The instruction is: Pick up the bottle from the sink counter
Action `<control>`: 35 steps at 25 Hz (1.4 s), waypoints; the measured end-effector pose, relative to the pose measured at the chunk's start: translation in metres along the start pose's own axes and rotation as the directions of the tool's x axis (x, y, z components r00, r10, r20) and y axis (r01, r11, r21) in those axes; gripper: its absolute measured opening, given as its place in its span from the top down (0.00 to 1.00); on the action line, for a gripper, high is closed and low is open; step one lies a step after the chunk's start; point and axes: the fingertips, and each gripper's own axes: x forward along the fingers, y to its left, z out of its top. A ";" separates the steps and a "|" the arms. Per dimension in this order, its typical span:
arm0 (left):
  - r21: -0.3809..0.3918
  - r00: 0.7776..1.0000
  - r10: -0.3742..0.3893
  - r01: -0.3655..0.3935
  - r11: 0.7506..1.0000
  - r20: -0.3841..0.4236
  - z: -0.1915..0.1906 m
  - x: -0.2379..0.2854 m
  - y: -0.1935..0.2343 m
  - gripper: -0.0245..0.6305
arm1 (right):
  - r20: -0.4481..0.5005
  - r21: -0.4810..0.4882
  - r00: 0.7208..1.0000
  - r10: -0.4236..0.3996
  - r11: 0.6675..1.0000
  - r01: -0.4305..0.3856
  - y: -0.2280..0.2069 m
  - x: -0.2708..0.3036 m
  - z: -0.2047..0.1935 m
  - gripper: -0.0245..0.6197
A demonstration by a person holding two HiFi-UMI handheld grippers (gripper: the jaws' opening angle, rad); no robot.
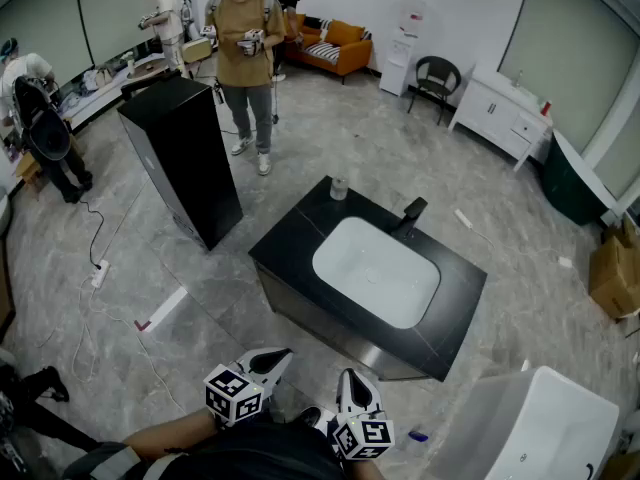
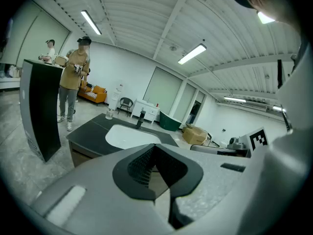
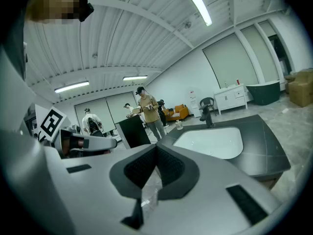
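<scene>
left hand-held gripper (image 2: 155, 150) closed; bottle (image 1: 338, 188) on counter (image 1: 290, 240)

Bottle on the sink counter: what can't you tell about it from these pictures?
- Bottle, head view: too small to read any label or see contents.
- Left gripper view: a tiny distant shape; cap and fill level unclear.
- Right gripper view: equally tiny, details lost.

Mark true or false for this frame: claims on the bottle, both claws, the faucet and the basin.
The bottle stands on the far corner of the counter. True.
The left claw holds the bottle. False: it is shut on nothing, well short of the counter.
The right claw is shut and empty. True.
The basin is black. False: it is white, set in the black counter.
The faucet stands beside the basin. True.
</scene>
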 end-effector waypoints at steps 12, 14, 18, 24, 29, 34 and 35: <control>-0.086 0.997 0.069 -0.067 0.994 0.025 -0.012 -0.056 0.054 0.96 | -0.058 0.003 0.998 0.025 1.000 -0.025 0.059 0.023 -0.030 0.97; -0.087 0.997 0.067 -0.064 0.994 0.029 -0.010 -0.062 0.058 0.96 | -0.053 -0.005 0.998 0.027 1.000 -0.027 0.068 0.024 -0.030 0.97; -0.087 0.998 0.056 -0.052 0.995 0.043 -0.004 -0.072 0.065 0.96 | -0.036 0.004 0.999 0.023 1.000 -0.023 0.079 0.030 -0.025 0.97; -0.099 0.995 0.035 -0.026 0.995 0.090 0.005 -0.089 0.086 0.96 | -0.020 -0.024 1.000 -0.016 1.000 0.015 0.097 0.038 -0.021 0.97; -0.127 0.996 0.008 0.004 0.992 0.092 0.001 -0.098 0.100 0.96 | -0.027 -0.036 0.999 -0.035 0.999 0.034 0.115 0.043 -0.025 0.97; -0.146 0.995 0.002 0.012 0.989 0.097 -0.001 -0.105 0.113 0.96 | -0.046 -0.043 0.998 -0.048 0.998 0.046 0.122 0.048 -0.028 0.97; -0.152 0.995 0.003 0.013 0.988 0.101 0.000 -0.105 0.115 0.96 | -0.048 -0.050 0.998 -0.050 0.998 0.048 0.123 0.050 -0.027 0.97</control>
